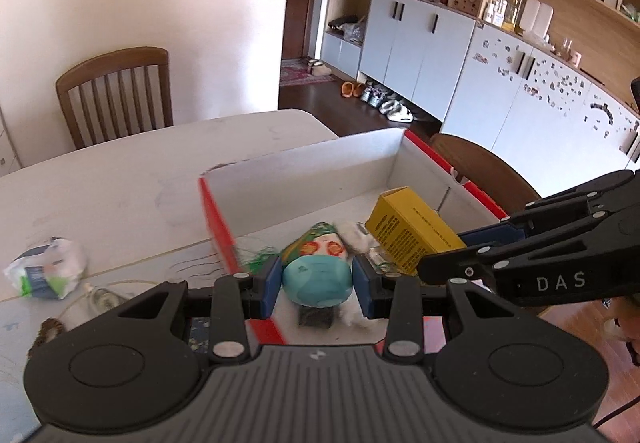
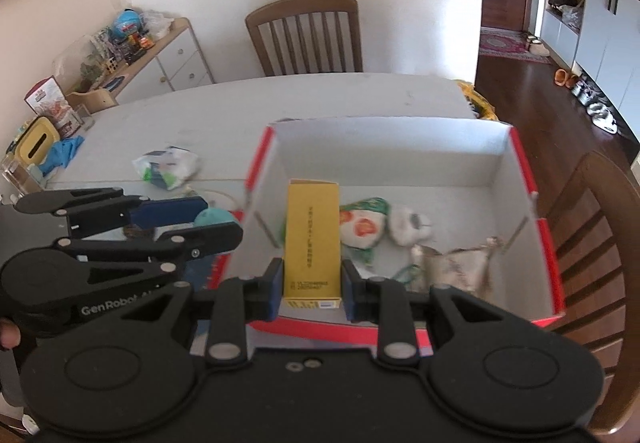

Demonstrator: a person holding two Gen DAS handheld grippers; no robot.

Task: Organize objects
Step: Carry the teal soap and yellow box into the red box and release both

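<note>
My left gripper (image 1: 318, 272) is shut on a teal rounded object (image 1: 318, 285), held just above the near left corner of the red-and-white box (image 1: 304, 157). My right gripper (image 2: 308, 291) is shut on a long yellow carton (image 2: 312, 239), which hangs over the inside of the box (image 2: 392, 141). In the left wrist view the right gripper (image 1: 444, 251) and yellow carton (image 1: 408, 229) come in from the right. In the right wrist view the left gripper (image 2: 221, 219) sits left of the box wall. A green sachet (image 2: 362, 221), a white fluffy item (image 2: 408, 229) and a beige pouch (image 2: 456, 267) lie in the box.
The box stands on a white table (image 1: 120, 183). A plastic-wrapped packet (image 1: 48, 269) lies left of the box. Wooden chairs stand at the far side (image 2: 308, 35) and the right side (image 2: 592, 243). A yellow tissue box (image 2: 36, 147) is at the table's far left.
</note>
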